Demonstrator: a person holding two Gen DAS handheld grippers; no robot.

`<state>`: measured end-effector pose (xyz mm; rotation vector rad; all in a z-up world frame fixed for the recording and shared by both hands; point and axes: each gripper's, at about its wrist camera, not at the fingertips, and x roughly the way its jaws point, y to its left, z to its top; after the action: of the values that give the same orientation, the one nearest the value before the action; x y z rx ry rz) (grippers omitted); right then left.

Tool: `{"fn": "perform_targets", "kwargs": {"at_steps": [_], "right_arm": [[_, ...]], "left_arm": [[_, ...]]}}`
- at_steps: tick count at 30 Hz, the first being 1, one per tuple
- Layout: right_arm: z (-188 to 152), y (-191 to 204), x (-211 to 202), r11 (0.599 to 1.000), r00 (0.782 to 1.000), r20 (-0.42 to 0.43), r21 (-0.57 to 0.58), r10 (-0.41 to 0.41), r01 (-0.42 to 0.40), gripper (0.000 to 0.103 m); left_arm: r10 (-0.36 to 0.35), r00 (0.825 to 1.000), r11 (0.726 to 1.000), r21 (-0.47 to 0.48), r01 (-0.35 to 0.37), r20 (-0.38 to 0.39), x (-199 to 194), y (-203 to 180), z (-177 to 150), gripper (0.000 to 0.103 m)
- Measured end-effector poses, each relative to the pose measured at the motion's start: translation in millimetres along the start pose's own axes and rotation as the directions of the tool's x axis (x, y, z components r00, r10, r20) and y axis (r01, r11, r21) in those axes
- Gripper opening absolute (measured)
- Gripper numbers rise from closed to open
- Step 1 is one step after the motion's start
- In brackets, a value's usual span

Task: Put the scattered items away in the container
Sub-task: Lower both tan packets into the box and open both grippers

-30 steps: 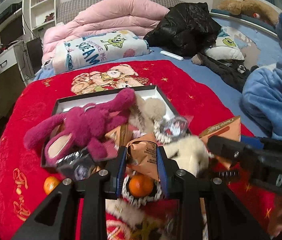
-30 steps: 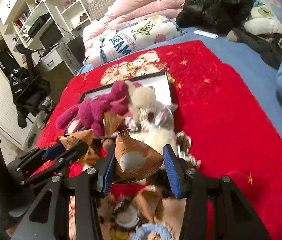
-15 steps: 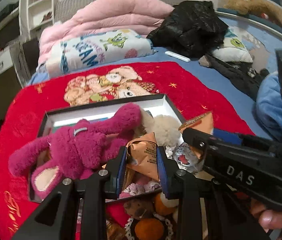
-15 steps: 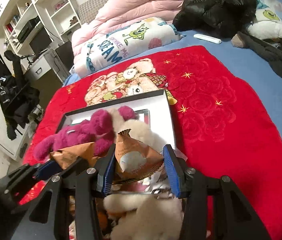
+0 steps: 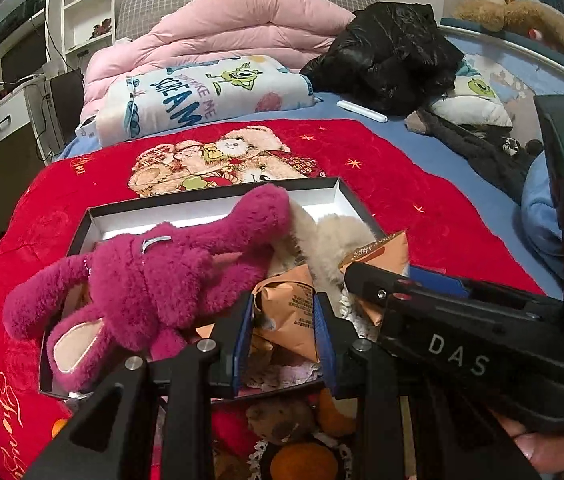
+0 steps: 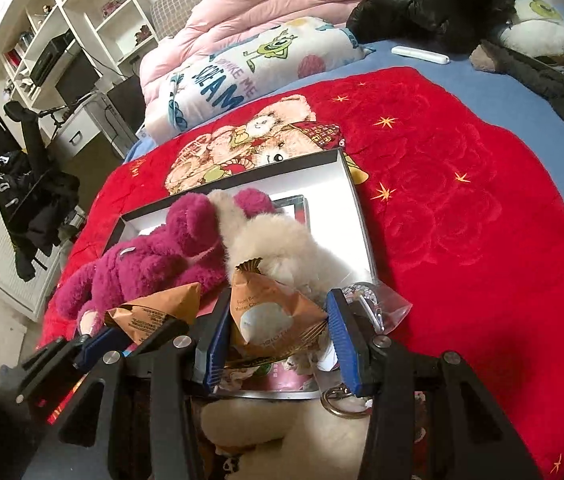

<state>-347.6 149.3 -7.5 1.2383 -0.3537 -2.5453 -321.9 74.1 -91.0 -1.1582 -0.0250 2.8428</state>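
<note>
Left hand-held gripper (image 5: 282, 334): clamped on an orange snack packet (image 5: 290, 312), blue pads pressing its two sides; it hangs over the near part of the box
Right hand-held gripper (image 6: 278, 344): clamped on a second orange packet (image 6: 272, 316), a puffed one with a white patch and gold crimped edge, held above the near edge of the box
Two grippers together: side by side over the same box; in the left wrist view the right one (image 5: 378, 280) crosses in from the right with its packet tip up, in the right wrist view the left one (image 6: 94, 338) shows low on the left with its packet (image 6: 158, 308)
Box (image 5: 210, 204): shallow, black rim, white inside, lying on the red blanket (image 5: 382, 176); its far end is bare, its near end is piled
In the box: a magenta plush toy (image 5: 154, 276) sprawled across the left half with one limb over the left rim, and a cream plush toy (image 6: 278, 248) leaning against it on the right
At the box's near right corner: a clear plastic bag (image 6: 382, 304), partly over the rim
Outside the box, near side: a round orange thing (image 5: 302, 460) ringed with white lace, a small brown plush (image 5: 278, 420), a cream fluffy toy (image 6: 266, 436) and a metal ring (image 6: 342, 404)
Bed behind: pink duvet (image 5: 242, 24), printed pillow (image 5: 202, 92), black jacket (image 5: 390, 56)
Person: fingers (image 5: 530, 444) under the right device's body
</note>
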Motion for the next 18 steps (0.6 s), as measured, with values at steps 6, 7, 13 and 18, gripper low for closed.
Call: {"fn": "perform_targets", "kwargs": {"at_steps": [6, 7, 13, 18], "right_arm": [[-1.5, 2.2, 1.8, 1.0, 1.0, -0.008, 0.004, 0.002, -0.002, 0.044], [-1.3, 2.7, 2.5, 1.0, 1.0, -0.007, 0.005, 0.006, -0.006, 0.044], [-1.4, 6.2, 7.7, 1.0, 1.0, -0.015, 0.003, 0.012, -0.011, 0.044], [-2.0, 7.1, 8.7, 1.0, 1.0, -0.014, -0.001, 0.011, -0.011, 0.045]], "left_arm": [[0.013, 1.0, 1.0, 0.004, -0.013, 0.004, 0.3, 2.2, -0.1, 0.03], [0.015, 1.0, 1.0, 0.004, -0.015, 0.002, 1.1, 2.7, -0.3, 0.03], [0.033, 0.999, 0.999, 0.003, -0.033, 0.0, 4.1, 2.6, -2.0, 0.03], [0.036, 0.999, 0.999, 0.003, -0.036, -0.001, 4.0, 3.2, -2.0, 0.031]]}}
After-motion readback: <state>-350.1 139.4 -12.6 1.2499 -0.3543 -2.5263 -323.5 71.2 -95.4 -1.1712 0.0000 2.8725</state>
